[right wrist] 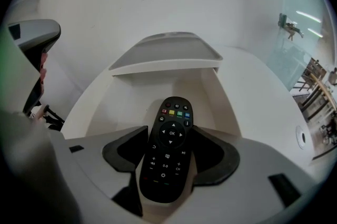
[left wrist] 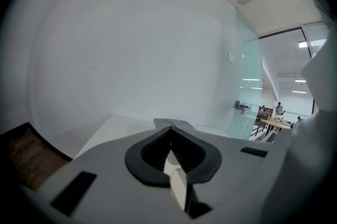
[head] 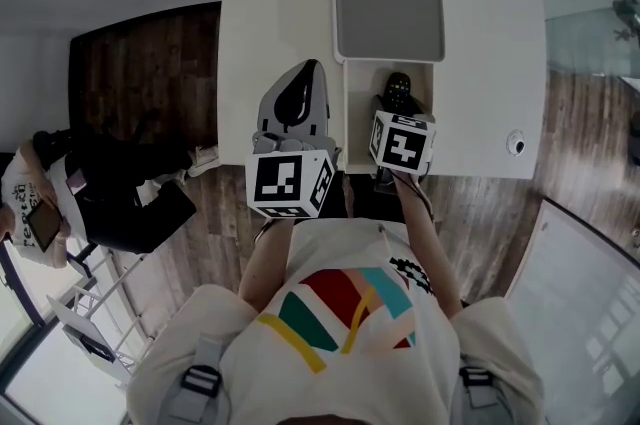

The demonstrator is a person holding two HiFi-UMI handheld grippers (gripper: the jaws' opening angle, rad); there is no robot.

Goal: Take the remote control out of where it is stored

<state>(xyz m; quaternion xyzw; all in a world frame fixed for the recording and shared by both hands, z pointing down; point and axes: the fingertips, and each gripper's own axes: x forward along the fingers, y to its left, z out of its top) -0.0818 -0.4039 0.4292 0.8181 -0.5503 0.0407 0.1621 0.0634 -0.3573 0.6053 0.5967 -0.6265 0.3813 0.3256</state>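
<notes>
**Right gripper closes on the remote in its compartment**

The remote control [right wrist: 167,157] lies in an open, white-walled compartment [head: 358,108] sunk into the near edge of a white table [head: 270,13]. It is black, with its buttons facing up and its row of coloured keys at the far end. The right gripper [right wrist: 169,134] points steeply down into the compartment. Its two dark pads sit against the long sides of the remote control, one on each side, so the jaws are clamped on it – and the near end of the remote control reaches back between them. In the head view only the far end of the remote control shows past the gripper's marker cube.

Just beyond the compartment a grey tray [head: 388,8] with two round hollows lies flat on the table.

The left gripper [left wrist: 169,132] is held almost level, beside the right one and on its left – its jaws are pressed together with nothing between them, facing a plain white wall [left wrist: 131,49].
</notes>
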